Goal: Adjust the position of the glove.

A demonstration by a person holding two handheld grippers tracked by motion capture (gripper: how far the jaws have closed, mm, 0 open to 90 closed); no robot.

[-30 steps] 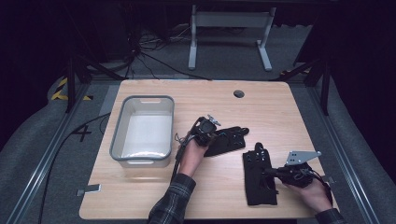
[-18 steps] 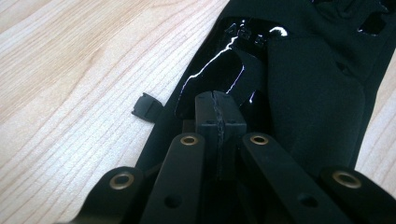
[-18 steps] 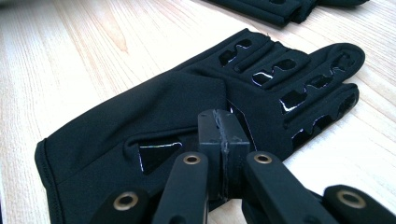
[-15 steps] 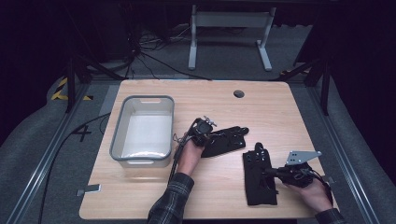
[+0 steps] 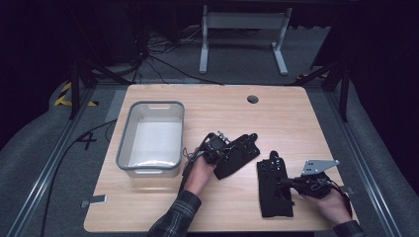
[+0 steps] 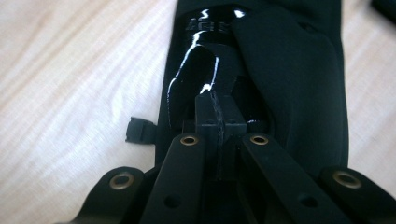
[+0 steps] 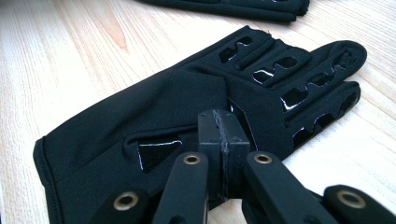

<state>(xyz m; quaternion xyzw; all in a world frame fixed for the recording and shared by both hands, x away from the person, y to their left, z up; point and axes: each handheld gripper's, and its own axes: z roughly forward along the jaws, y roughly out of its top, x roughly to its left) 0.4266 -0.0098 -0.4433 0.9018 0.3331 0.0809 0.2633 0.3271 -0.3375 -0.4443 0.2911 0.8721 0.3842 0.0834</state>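
Left gripper (image 6: 218,123): the two black jaws are pressed fully together, pad against pad, with no cloth visibly between them. The tips sit over the left glove (image 6: 289,70), at a glossy, raised black patch with curved edges. Embossed lettering crosses the top of that patch; it cannot be read. The surrounding fabric is matte, smooth black knit. A small black tab (image 6: 140,130) projects from the glove's side edge onto the wood.

Right gripper (image 7: 223,135): the jaws are likewise closed flat on each other, holding nothing. The tips rest at the back of the right glove (image 7: 154,107), beside a shiny triangular inlay. The glove's finger section carries ribbed, padded strips with glossy cut-outs; the cuff hem is stitched.

In the high view the left glove (image 5: 239,153) lies near the table's centre, angled, fingers away from the person. The right glove (image 5: 274,185) lies just beside it, toward the front edge, flat and straight.

The table (image 5: 207,103) is pale wood-grain laminate with rounded corners. A grey plastic tub (image 5: 150,106), rectangular with rounded rim, stands left of the gloves, well apart. Bare surface extends behind both gloves to a round cable hole (image 5: 253,99).
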